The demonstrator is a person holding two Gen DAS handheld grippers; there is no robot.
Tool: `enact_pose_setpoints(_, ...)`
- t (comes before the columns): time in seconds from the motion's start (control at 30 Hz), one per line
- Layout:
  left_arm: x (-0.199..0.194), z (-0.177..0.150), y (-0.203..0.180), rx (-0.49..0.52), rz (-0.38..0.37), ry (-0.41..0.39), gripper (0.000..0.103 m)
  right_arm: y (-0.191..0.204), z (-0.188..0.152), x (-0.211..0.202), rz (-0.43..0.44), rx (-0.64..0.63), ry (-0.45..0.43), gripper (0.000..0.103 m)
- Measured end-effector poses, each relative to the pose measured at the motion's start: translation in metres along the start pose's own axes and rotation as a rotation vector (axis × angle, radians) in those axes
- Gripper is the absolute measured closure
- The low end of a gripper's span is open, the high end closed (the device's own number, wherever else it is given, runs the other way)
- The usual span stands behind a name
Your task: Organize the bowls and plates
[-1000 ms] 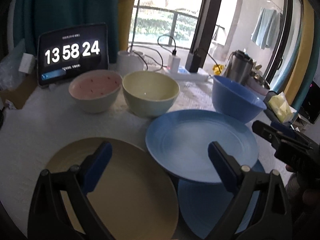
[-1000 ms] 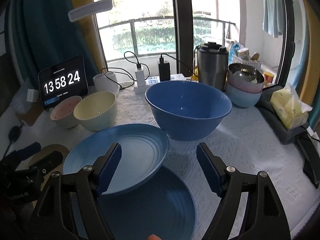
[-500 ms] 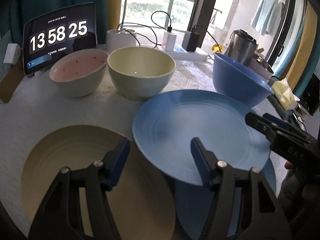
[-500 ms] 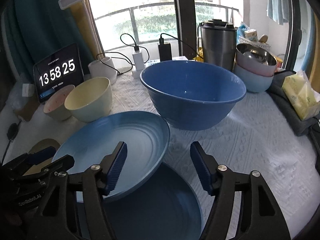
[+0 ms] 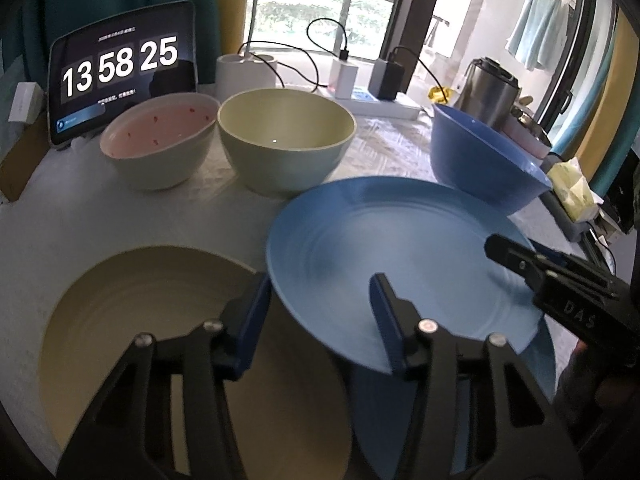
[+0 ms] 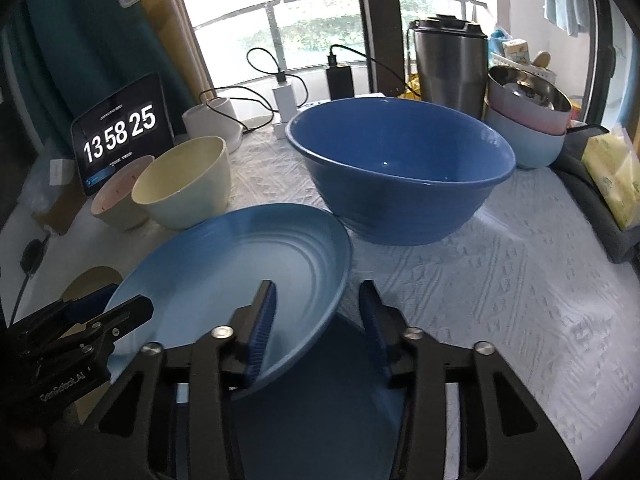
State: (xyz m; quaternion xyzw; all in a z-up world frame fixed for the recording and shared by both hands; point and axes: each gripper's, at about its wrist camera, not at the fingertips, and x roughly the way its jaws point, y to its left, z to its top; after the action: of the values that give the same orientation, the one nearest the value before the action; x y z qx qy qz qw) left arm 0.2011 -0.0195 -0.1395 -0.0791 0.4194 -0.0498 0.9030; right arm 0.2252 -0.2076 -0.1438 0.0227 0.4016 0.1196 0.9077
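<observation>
A light blue plate (image 5: 384, 252) (image 6: 224, 268) lies tilted, overlapping a tan plate (image 5: 168, 340) on its left and a dark blue plate (image 6: 320, 392) (image 5: 540, 360) beneath. My left gripper (image 5: 320, 312) is open, its fingers straddling the light blue plate's left rim. My right gripper (image 6: 316, 316) is open, its fingers straddling the plate's right rim. A pink-lined bowl (image 5: 156, 144), a cream bowl (image 5: 286, 146) and a large blue bowl (image 6: 400, 168) (image 5: 480, 160) stand behind the plates.
A tablet clock (image 5: 120, 68), a white lamp base, chargers and cables line the back. A steel tumbler (image 6: 450, 64), stacked bowls (image 6: 528, 128) and a tissue pack (image 6: 616, 176) sit at the right. A white textured cloth (image 6: 500, 280) covers the table.
Both grippers moved in toward the light blue plate and narrowed their jaws around its opposite rims. The plates and bowls stayed in place.
</observation>
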Motion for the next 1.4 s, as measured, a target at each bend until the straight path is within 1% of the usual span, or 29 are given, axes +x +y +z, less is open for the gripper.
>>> enact_pose_setpoints(0.33, -0.008, -0.004, 0.001, -0.01, -0.027, -0.006, 0.051, 0.004, -0.003, -0.006, -0.014, -0.013, -0.001, 0.066)
enact_pose_setpoints(0.57, -0.019, -0.008, 0.001, -0.007, -0.031, -0.023, 0.051, 0.007, -0.007, -0.015, -0.023, -0.02, -0.006, 0.066)
enact_pose_setpoints(1.4, -0.068, -0.032, -0.006, 0.018, -0.042, -0.096, 0.051, 0.021, -0.031, -0.067, -0.04, -0.037, -0.066, 0.066)
